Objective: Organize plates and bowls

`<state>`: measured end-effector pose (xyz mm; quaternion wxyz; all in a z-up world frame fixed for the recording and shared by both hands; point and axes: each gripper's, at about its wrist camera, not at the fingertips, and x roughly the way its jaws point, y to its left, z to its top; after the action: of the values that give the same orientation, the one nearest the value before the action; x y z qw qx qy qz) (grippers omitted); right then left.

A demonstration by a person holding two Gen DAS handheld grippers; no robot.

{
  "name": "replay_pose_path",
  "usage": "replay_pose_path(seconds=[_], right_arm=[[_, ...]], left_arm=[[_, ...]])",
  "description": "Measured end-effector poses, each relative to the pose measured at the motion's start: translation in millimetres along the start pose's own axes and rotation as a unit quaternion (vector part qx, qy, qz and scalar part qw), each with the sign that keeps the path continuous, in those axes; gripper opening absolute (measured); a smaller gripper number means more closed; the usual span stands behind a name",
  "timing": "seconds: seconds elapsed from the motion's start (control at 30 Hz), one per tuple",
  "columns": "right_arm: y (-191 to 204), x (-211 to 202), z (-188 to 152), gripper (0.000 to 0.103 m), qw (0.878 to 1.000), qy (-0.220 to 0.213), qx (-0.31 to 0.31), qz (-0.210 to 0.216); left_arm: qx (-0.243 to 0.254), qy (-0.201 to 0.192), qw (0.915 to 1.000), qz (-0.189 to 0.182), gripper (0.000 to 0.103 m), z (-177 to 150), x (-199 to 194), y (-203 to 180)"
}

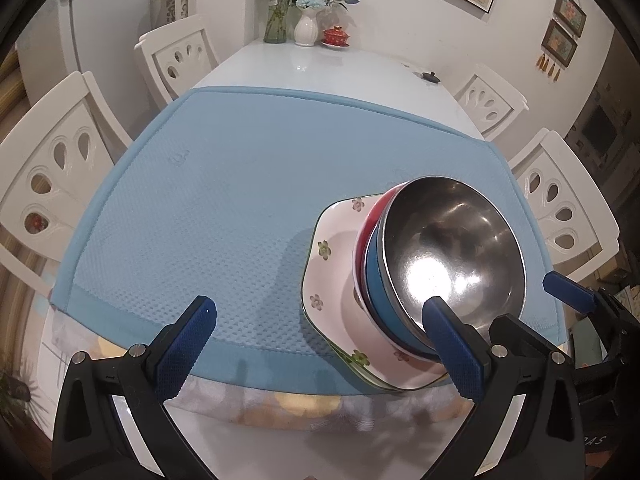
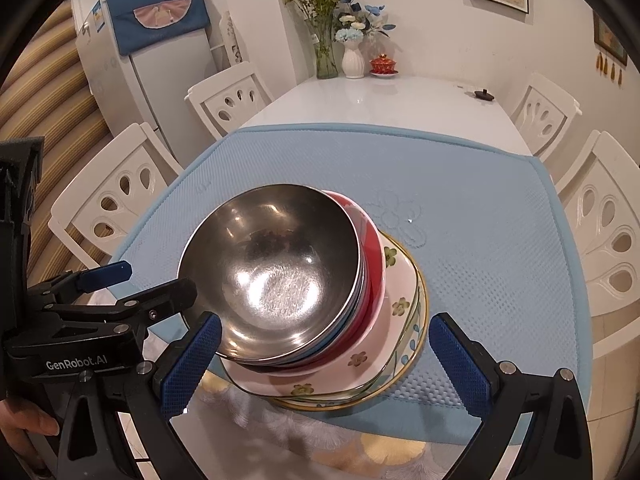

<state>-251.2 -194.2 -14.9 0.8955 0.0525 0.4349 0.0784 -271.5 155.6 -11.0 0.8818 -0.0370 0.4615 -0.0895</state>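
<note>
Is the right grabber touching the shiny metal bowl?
Cannot tell. In the right wrist view the open right gripper straddles the stack; one blue finger overlaps the shiny steel bowl's rim, showing no clear gap.

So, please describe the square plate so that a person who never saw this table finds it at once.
Look at the blue mat covering the near end of the white table. A stack of dishes stands at its near edge, and the square plate lies directly under the nested bowls. Unlike the round gold-rimmed plate beneath it, it is white with small painted flowers.
</note>
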Motion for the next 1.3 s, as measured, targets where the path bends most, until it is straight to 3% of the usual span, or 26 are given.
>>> replay_pose_path(seconds=[1.3], right_arm=[[0.3,-0.7,10.1,0.103,1.0,-0.011,-0.01,0.017]], left_arm=[[-0.012,0.001,0.9998,0.013,0.102,13.4,-1.4,-0.1]])
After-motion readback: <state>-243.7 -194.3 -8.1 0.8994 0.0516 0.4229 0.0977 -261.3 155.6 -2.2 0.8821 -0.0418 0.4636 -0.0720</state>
